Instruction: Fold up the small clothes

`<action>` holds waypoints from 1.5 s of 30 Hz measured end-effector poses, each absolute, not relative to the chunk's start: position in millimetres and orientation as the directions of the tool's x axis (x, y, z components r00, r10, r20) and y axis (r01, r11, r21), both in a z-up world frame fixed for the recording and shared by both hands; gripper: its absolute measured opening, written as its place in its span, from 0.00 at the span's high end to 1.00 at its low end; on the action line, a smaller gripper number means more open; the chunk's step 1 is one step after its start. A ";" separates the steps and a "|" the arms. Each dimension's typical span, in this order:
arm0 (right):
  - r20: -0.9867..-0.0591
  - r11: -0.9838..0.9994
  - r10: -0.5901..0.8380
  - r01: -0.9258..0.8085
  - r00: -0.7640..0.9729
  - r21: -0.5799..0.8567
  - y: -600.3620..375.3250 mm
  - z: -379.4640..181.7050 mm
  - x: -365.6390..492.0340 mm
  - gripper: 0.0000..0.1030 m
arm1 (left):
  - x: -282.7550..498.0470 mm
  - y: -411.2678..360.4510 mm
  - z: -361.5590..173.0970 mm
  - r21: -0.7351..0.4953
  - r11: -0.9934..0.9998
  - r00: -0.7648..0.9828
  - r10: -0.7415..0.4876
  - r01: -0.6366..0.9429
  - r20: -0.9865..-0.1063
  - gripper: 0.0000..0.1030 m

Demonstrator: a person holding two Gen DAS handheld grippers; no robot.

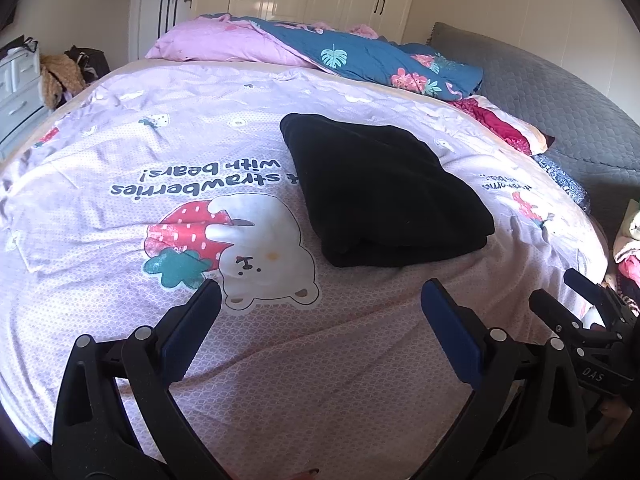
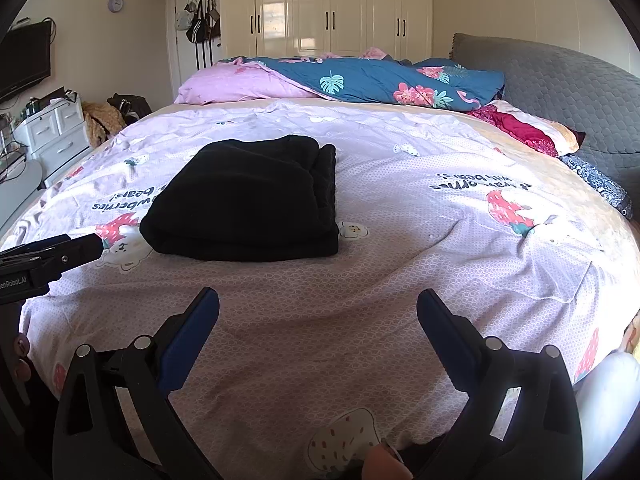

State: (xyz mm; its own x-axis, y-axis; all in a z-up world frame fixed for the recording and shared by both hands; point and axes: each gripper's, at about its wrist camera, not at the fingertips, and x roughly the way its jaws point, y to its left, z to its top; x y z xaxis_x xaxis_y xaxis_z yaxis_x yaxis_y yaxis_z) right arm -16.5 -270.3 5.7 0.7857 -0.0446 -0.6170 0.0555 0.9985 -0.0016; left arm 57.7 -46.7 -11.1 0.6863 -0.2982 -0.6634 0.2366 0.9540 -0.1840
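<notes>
A black garment (image 1: 384,188) lies folded into a thick rectangle on the lilac bedspread (image 1: 120,200) with bear and strawberry prints. It also shows in the right wrist view (image 2: 252,204). My left gripper (image 1: 320,296) is open and empty, hovering over the bedspread a little in front of the garment. My right gripper (image 2: 318,304) is open and empty, in front and to the right of the garment. The right gripper also shows at the right edge of the left wrist view (image 1: 568,292). The left gripper shows at the left edge of the right wrist view (image 2: 60,252).
A blue floral quilt (image 2: 380,80) and a pink pillow (image 2: 236,84) lie at the far side of the bed. A grey padded headboard (image 2: 560,92) stands to the right. A white drawer unit (image 2: 52,128) stands at the left, and cream wardrobes (image 2: 332,8) line the back wall.
</notes>
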 end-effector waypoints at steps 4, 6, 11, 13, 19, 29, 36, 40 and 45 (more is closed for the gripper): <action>-0.617 0.998 -0.045 0.057 0.785 0.000 -270.9 5.7 -16.7 0.04 | 58.6 -46.8 -10.6 -0.179 0.956 0.687 -0.293 0.234 -0.665 0.09; -0.618 0.998 -0.044 0.058 0.785 0.001 -271.7 5.2 -16.8 0.04 | 58.5 -47.1 -10.7 -0.176 0.956 0.688 -0.290 0.233 -0.665 0.09; -0.618 0.998 -0.046 0.061 0.785 0.004 -272.3 4.8 -17.1 0.04 | 58.3 -47.4 -10.4 -0.172 0.958 0.691 -0.285 0.230 -0.665 0.09; -0.618 0.998 -0.046 0.061 0.785 0.003 -272.3 4.8 -17.2 0.04 | 58.3 -47.8 -10.4 -0.171 0.957 0.690 -0.287 0.234 -0.665 0.09; -0.619 0.998 -0.048 0.063 0.784 0.004 -272.5 4.7 -17.3 0.04 | 58.0 -47.1 -11.0 -0.170 0.957 0.688 -0.288 0.235 -0.667 0.09; -0.624 0.998 -0.048 0.067 0.780 0.007 -274.4 4.4 -16.4 0.04 | 57.3 -48.5 -8.8 -0.167 0.957 0.688 -0.288 0.239 -0.666 0.09; -0.627 0.997 -0.051 0.075 0.777 0.012 -277.0 3.9 -15.7 0.04 | 59.8 -49.9 -11.8 -0.156 0.960 0.675 -0.274 0.232 -0.685 0.09; -0.625 0.996 -0.057 0.084 0.778 0.013 -278.3 4.4 -15.9 0.04 | 61.5 -50.4 -14.1 -0.168 0.958 0.660 -0.283 0.234 -0.696 0.09; -0.613 0.982 -0.114 0.184 0.782 0.052 -302.7 10.9 -18.7 0.04 | 60.3 -49.8 -10.7 -0.140 0.963 0.679 -0.261 0.230 -0.686 0.09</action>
State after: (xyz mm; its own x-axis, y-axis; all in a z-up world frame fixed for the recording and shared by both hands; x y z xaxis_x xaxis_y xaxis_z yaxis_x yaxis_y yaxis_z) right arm -18.7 -302.7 10.9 0.7821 -0.1143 -0.6125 0.1839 0.9816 0.0516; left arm 60.3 -49.8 -10.7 0.6786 -0.2611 -0.6865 0.2295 0.9633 -0.1396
